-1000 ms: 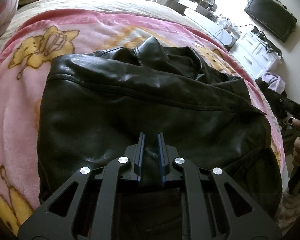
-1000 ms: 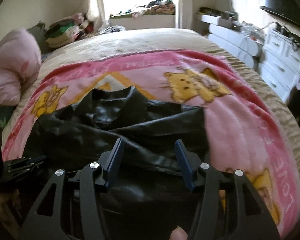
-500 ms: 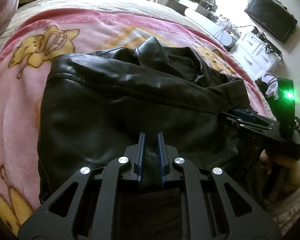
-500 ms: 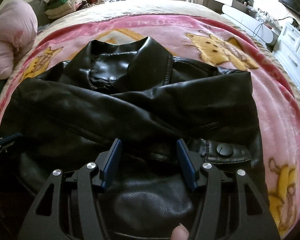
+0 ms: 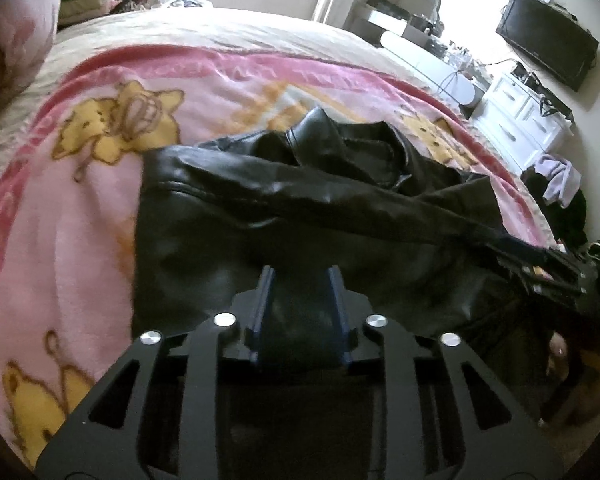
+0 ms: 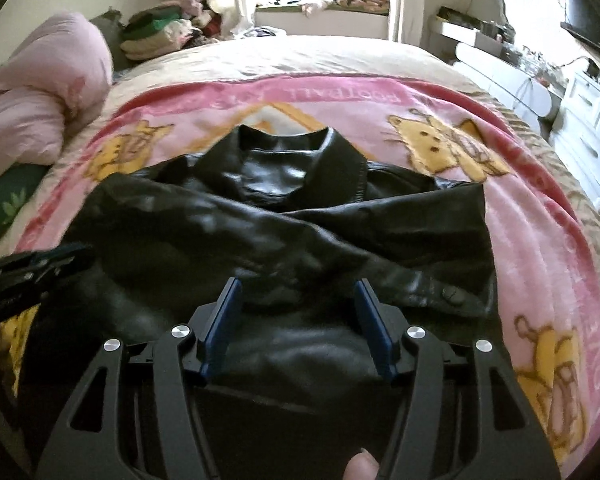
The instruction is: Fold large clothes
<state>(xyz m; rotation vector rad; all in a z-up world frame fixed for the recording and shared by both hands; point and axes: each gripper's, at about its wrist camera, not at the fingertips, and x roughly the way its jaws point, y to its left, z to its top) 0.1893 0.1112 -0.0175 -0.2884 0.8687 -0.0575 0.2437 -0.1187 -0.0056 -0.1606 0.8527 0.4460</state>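
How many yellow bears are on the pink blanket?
4 yellow bears: far left, far right, near right, and near left, half hidden beside the black jacket. The jacket may cover more.

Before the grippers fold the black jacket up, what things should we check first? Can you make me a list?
1. Sleeves crossed over the black jacket: ok.
2. Collar lying at the far end: ok.
3. Jacket all on the pink blanket: cannot tell, near hem hidden.
4. Left gripper open: ok.
5. Right gripper open wide: ok.
6. Either gripper around the hem: cannot tell.
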